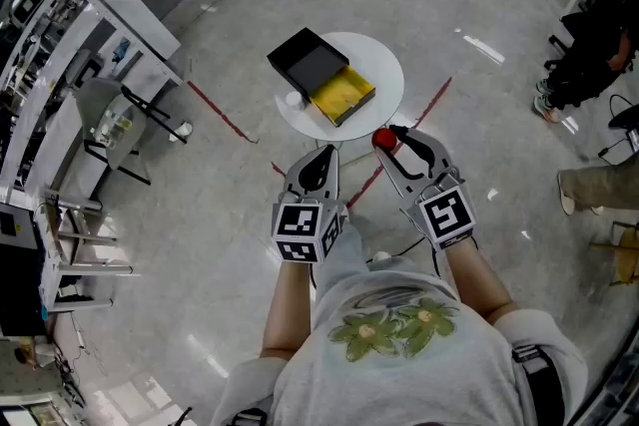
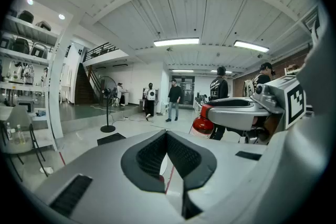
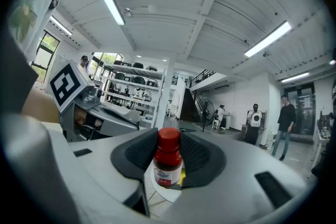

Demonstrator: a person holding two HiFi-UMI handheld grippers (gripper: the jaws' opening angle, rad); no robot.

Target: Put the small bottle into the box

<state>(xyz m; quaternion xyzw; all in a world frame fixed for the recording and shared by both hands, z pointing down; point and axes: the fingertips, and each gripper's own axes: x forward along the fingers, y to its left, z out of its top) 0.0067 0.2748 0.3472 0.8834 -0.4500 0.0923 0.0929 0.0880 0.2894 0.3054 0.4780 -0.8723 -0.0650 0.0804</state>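
Between right gripper (image 3: pixel 168 157) fingers (image 3: pixel 137 153), small bottle (image 3: pixel 168 165) clamped

One bottle (image 1: pixel 383 139), one box (image 1: pixel 310 65), one table (image 1: pixel 387 80).

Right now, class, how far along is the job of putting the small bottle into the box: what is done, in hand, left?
Done: the small red-capped bottle is clamped in the right gripper. In hand: it hangs near the edge of the round white table, short of the open black box with yellow lining. Left: carry it over and release it inside. The left gripper is empty.
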